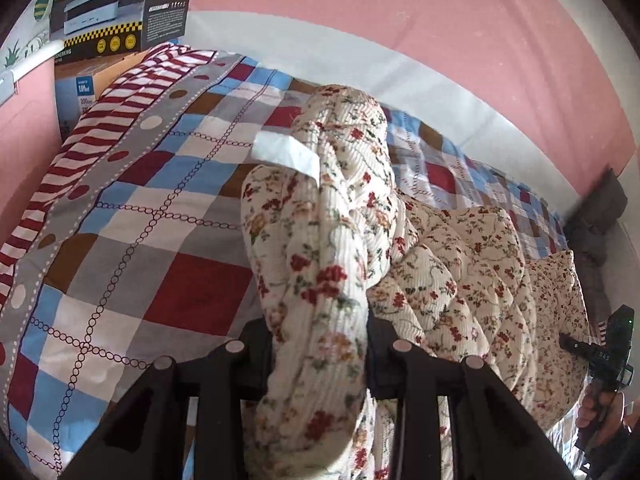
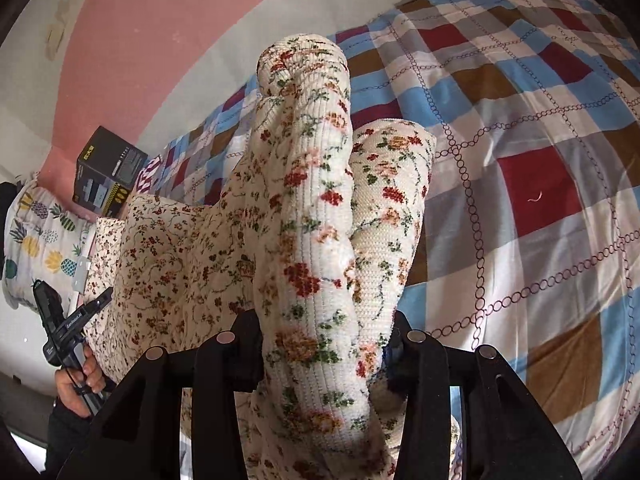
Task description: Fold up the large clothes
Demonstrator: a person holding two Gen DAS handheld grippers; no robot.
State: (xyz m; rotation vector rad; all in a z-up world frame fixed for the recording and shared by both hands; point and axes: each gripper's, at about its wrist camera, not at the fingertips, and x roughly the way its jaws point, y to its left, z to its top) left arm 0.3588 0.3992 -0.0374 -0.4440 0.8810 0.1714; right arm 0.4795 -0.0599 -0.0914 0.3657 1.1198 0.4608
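Note:
A thick cream quilted garment with a red and green flower print [image 1: 460, 264] is stretched between both grippers above the bed. My left gripper [image 1: 320, 344] is shut on a bunched edge of it, and a white label [image 1: 286, 152] shows on the fold. My right gripper [image 2: 326, 340] is shut on the other bunched edge [image 2: 312, 208]. The garment hangs in a span between them [image 2: 180, 248]. The right gripper also shows at the right edge of the left wrist view [image 1: 612, 356]. The left gripper shows at the left of the right wrist view [image 2: 68, 324].
A checked bedspread in red, blue, brown and white [image 1: 160, 240] [image 2: 540, 200] covers the bed under the garment. Cardboard boxes [image 1: 108, 12] [image 2: 110, 172] stand at the head of the bed. A pineapple-print pillow [image 2: 36, 240] lies by the pink wall [image 1: 400, 20].

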